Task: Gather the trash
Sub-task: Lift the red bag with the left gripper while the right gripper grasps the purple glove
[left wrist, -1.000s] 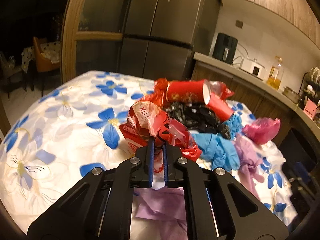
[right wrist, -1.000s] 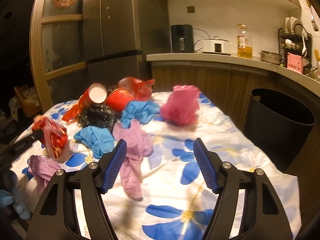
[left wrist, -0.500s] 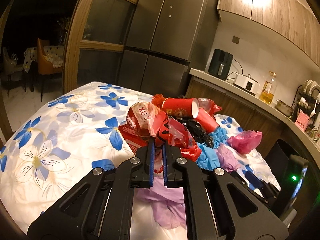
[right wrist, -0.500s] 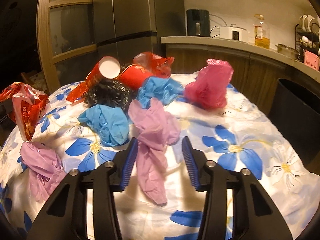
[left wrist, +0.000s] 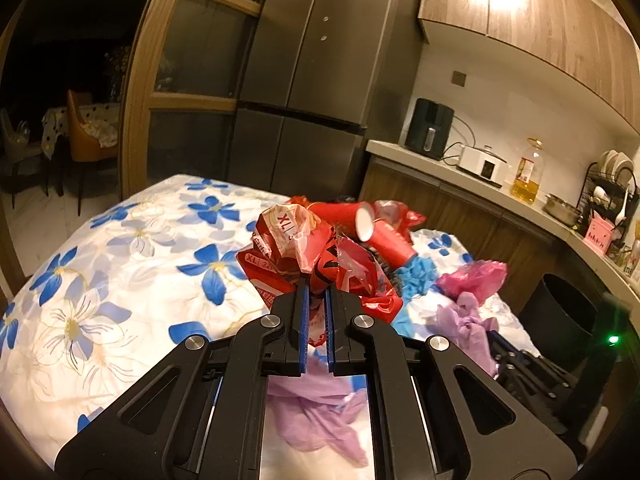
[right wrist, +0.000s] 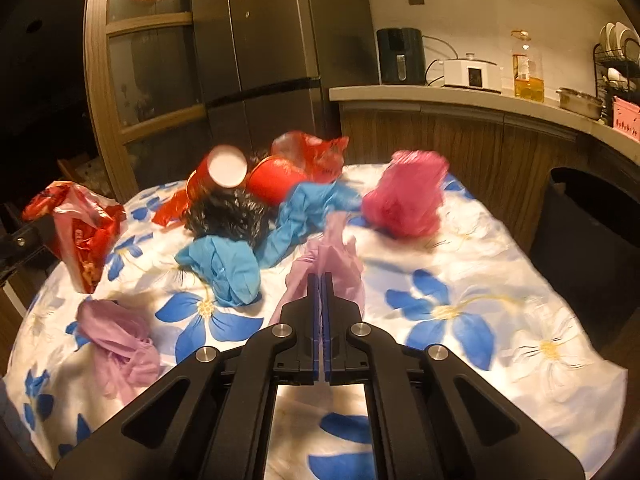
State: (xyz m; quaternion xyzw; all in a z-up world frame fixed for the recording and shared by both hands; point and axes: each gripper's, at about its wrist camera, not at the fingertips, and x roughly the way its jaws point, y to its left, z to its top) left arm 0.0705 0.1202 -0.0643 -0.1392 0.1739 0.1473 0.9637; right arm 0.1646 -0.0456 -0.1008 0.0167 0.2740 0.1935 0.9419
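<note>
Right gripper (right wrist: 322, 280): jaws together, clamped on the lower part of a lilac glove (right wrist: 326, 264), which rises crumpled directly ahead of the pads. The hold is on thin, bunched material near one end; the rest drapes free to either side of the jaws. Risk: the glove may slide out of so narrow a pinch when lifted. Whether any tablecloth (right wrist: 500, 280) is caught under the pads cannot be told; if it is, a lift would drag the cloth and shift everything on it.

Left gripper (left wrist: 316, 292): jaws nearly together, clamped on a red printed plastic bag (left wrist: 296, 244), which stands above and ahead of the pads, clear of the table in the right wrist view. A loose flap hangs to the right of the jaws. Risk: the flap could snag the pile beyond when carried across.

Just left of the right jaws lies a blue glove (right wrist: 224, 268); further left, a second lilac glove (right wrist: 116, 340). Beyond the jaws, a black bag (right wrist: 228, 216), two red cups (right wrist: 248, 172) and a pink bag (right wrist: 408, 196) are heaped closely. Risk: the held lilac glove reaches up beside a strip of blue material and may tug it on lifting; a disturbed cup could roll off the table.

Far right of the jaws, the black bin (right wrist: 592, 216) stands below table level, well apart. Risk: both loads must clear the table edge, and light plastic may drift or catch on the rim when released.
</note>
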